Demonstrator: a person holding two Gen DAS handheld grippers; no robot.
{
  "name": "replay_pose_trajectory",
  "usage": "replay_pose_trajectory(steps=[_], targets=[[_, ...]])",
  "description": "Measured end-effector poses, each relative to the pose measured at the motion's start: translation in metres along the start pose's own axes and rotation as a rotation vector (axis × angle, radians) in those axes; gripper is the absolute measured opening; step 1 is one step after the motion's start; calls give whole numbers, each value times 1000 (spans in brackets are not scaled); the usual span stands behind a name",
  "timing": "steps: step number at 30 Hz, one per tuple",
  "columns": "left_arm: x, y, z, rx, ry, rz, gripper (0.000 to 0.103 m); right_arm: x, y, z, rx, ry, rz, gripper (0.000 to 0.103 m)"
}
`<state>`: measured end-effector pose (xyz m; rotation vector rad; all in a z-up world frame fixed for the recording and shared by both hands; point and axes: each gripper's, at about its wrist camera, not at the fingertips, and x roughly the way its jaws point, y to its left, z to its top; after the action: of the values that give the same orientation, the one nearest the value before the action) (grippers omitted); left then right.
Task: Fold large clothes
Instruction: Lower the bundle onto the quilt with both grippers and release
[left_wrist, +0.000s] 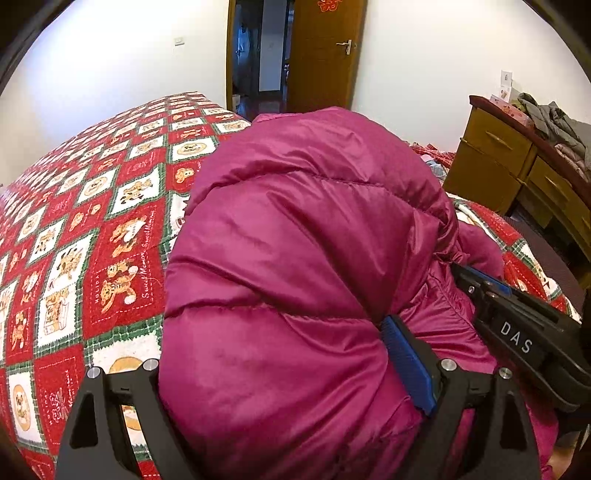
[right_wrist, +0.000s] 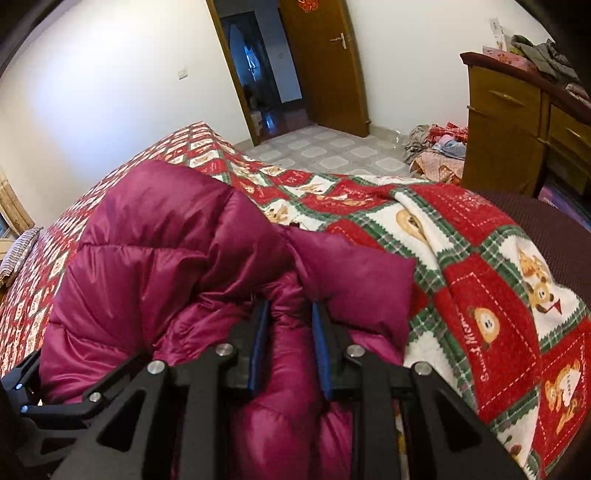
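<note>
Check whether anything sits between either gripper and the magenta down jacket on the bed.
Nothing visible does. The right gripper is closed on a fold of the down jacket, and the left gripper straddles its bulk, one blue-padded finger against the fabric.

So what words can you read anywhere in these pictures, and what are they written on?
"DAS": white letters on the right gripper.
"Sweet Memory": stitched script on the red squares of the blanket; part of it shows again in the right wrist view.
"HOLIDAY": seems to run up the edge of that red square, too small to be sure.
Red paper sign on the door: cut off, unreadable.
Boxes on the dresser: too blurred.
</note>
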<state>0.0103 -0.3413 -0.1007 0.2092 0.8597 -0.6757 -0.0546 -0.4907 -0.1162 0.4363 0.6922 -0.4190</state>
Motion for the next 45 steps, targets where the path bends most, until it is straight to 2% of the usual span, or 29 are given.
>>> replay_pose_trajectory(steps=[9, 15, 18, 20, 21, 23, 24, 26, 27, 32, 37, 40, 42, 45], targets=[[-15, 7, 15, 4, -8, -1, 91, -2, -2, -3, 9, -2, 8, 26], [-42, 18, 50, -22, -126, 14, 91, -2, -1, -3, 11, -3, 10, 25], [-44, 13, 74, 20, -174, 4, 91, -2, -1, -3, 10, -4, 9, 25], [-24, 12, 84, 56, -127, 29, 91, -2, -2, -3, 9, -4, 8, 25], [-6, 12, 84, 65, -84, 72, 91, -2, -2, -2, 10, -4, 10, 25], [33, 18, 69, 69, 8, 122, 91, -2, -3, -3, 12, -4, 13, 25], [43, 23, 61, 49, 20, 112, 91, -2, -2, -3, 12, -5, 14, 25], [49, 36, 54, -29, 30, 68, 92, -1, -4, -2, 17, -4, 24, 25], [50, 36, 52, -32, 35, 67, 92, 0, -5, -2, 20, -3, 27, 26], [49, 12, 45, 75, -14, 182, 92, 2, -4, -2, 10, -2, 17, 26], [59, 11, 43, 94, -14, 220, 93, 3, 0, -1, -6, -2, -2, 26], [57, 15, 45, 83, -8, 197, 93, 3, 1, -2, -1, -2, 3, 26], [52, 20, 47, 70, 9, 152, 92, 4, 0, -2, 6, -2, 10, 26], [29, 20, 41, 101, 3, 137, 92, 3, -5, -3, 24, -2, 30, 26]])
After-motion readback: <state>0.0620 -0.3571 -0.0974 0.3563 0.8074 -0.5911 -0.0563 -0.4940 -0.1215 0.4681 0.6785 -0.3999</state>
